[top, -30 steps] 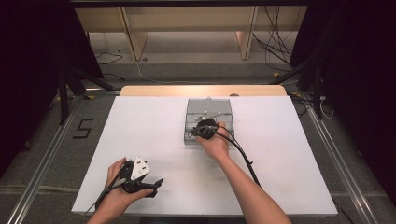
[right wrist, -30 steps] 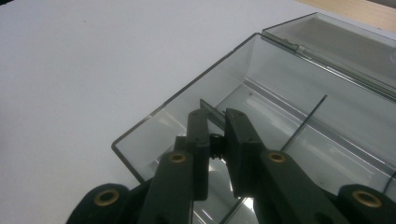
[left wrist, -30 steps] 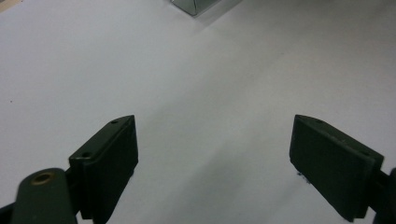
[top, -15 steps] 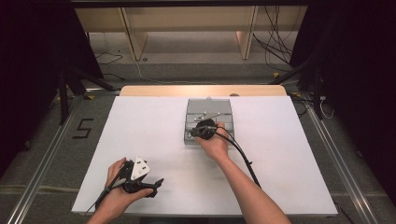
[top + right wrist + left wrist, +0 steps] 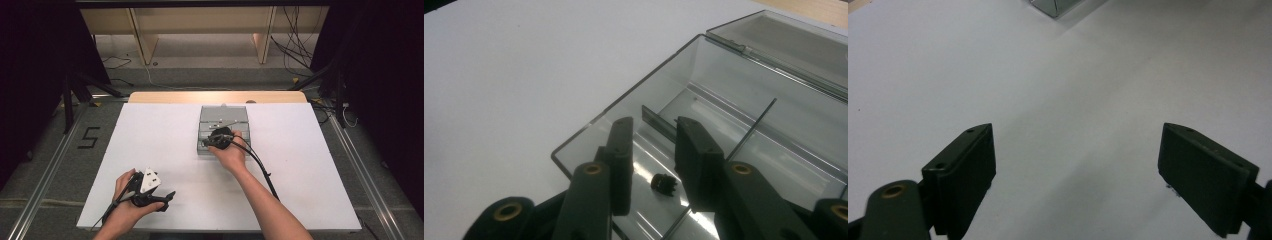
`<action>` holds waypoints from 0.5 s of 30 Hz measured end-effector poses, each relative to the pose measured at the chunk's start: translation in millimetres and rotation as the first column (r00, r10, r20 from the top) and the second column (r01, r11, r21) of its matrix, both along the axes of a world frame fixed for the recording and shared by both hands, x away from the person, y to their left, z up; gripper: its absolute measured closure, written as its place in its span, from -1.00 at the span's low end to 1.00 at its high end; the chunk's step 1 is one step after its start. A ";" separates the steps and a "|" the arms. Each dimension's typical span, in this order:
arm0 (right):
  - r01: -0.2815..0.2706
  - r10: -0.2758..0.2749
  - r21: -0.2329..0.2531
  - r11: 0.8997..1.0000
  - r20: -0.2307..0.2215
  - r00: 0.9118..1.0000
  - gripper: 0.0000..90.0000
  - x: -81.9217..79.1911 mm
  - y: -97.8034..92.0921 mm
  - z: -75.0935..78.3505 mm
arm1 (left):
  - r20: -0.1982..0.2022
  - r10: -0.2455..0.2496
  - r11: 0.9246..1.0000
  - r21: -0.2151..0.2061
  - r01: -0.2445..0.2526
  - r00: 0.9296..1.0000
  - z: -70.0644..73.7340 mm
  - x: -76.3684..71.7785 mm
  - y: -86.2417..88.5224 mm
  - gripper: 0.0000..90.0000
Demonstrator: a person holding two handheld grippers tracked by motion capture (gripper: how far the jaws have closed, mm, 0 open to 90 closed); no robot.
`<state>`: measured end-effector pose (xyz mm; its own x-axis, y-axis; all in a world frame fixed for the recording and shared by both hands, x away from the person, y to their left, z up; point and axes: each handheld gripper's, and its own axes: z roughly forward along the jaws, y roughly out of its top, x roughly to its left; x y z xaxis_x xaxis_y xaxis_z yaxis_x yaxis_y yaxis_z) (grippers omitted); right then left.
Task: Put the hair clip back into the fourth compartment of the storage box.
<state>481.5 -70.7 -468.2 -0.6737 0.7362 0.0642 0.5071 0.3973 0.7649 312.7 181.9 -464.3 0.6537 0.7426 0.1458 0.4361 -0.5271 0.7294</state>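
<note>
A clear grey plastic compartment box (image 5: pixel 224 116) lies open at the table's middle, its lid (image 5: pixel 784 42) folded back. My right gripper (image 5: pixel 209 142) reaches into the box's near left compartment. In the right gripper view its jaws (image 5: pixel 654 126) stand a little apart with nothing between them. A small black toothed part (image 5: pixel 663 184) lies on the compartment floor just below them. My left gripper (image 5: pixel 167 196) rests near the table's front left, open wide over bare white tabletop (image 5: pixel 1075 150).
The white table (image 5: pixel 150 135) has a wooden strip (image 5: pixel 215 97) along its far edge. A thin divider (image 5: pixel 751 127) splits the box's compartments. One corner of the box (image 5: pixel 1055 7) shows at the top of the left gripper view. Cables lie on the floor beyond.
</note>
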 end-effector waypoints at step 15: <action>-0.046 0.046 0.009 0.999 0.015 0.999 0.11 -17.3 -21.1 24.8 | 0.001 0.002 1.000 -0.007 -0.002 1.000 -0.1 -0.4 -1.2 -0.66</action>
<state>464.2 -91.8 -443.5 -0.7078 0.7038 0.0601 0.4767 0.4131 0.7760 312.3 180.7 -464.4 0.6524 0.7447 0.1411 0.4362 -0.5212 0.7335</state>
